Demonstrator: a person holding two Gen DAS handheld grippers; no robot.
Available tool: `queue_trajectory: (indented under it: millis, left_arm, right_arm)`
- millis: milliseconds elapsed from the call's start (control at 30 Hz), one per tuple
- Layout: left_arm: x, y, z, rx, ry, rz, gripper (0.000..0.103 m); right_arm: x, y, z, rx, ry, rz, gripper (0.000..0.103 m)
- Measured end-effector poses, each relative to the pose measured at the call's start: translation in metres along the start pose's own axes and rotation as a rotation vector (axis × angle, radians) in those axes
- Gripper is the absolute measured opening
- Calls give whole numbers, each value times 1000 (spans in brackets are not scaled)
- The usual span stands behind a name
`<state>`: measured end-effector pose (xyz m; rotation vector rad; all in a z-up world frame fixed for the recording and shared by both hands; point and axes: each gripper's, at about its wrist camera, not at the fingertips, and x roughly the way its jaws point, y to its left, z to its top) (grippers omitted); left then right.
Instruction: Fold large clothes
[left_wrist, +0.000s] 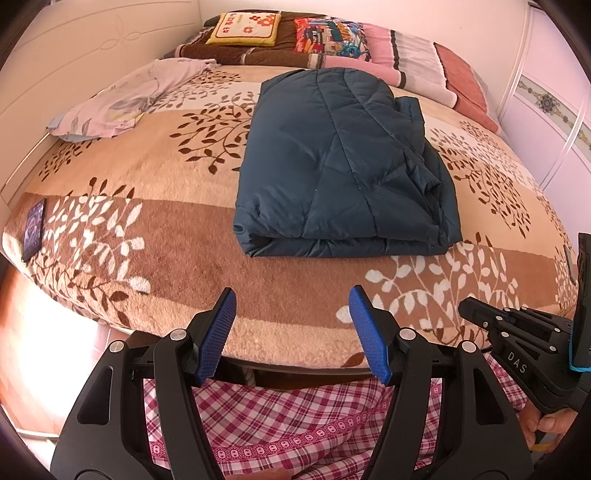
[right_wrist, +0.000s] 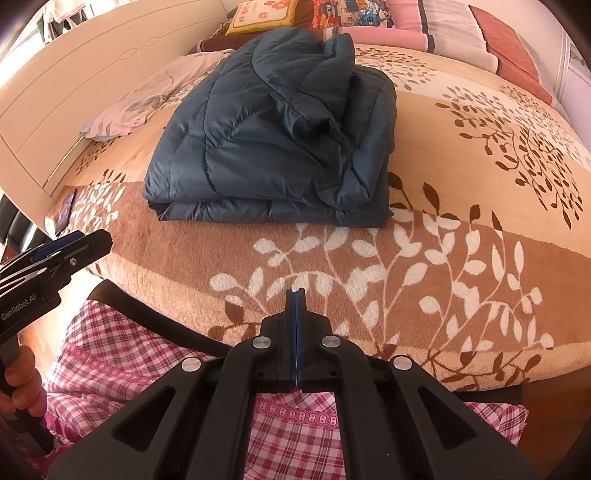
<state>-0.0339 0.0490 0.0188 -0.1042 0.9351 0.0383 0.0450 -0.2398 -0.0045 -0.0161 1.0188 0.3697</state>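
At the far left of the left wrist view, about nine o'clock, a dark phone (left_wrist: 34, 229) lies flat on the brown leaf-patterned blanket (left_wrist: 155, 229), close to the bed's edge. Up at ten o'clock a pale floral cloth (left_wrist: 122, 99) lies crumpled beside the cream headboard (left_wrist: 74, 55). At twelve o'clock a yellow flowered cushion (left_wrist: 243, 29) rests on a brown striped quilt (left_wrist: 258, 55), with a bright cartoon pillow (left_wrist: 328, 35) just to its right.

In the middle of the bed sits the dark blue quilted jacket (left_wrist: 332, 166), folded into a thick rectangular stack, its folded edge facing the camera and looser layers bunched along its right side. It touches neither gripper and lies well apart from both.

At six o'clock the left gripper (left_wrist: 291, 332) hangs over the near edge of the bed with its blue pads (left_wrist: 218, 332) spread wide and nothing between them. Below it is pink checked clothing (left_wrist: 280, 417) worn by the person.

At four o'clock in the same view the right gripper (left_wrist: 469, 308) shows side-on. In the right wrist view the right gripper (right_wrist: 296, 295) sits at six o'clock with its fingers pressed flat together, empty, above the blanket's white leaf print; the jacket (right_wrist: 273, 129) lies at twelve o'clock, and the left gripper (right_wrist: 92, 240) enters at nine o'clock
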Motion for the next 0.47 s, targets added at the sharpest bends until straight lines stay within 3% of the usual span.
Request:
queue_trajectory:
  millis: [467]
  left_arm:
    - [5,2,-2,-7,20,-2,63]
  right_arm:
    - [3,-3,-3,1,22,11,1]
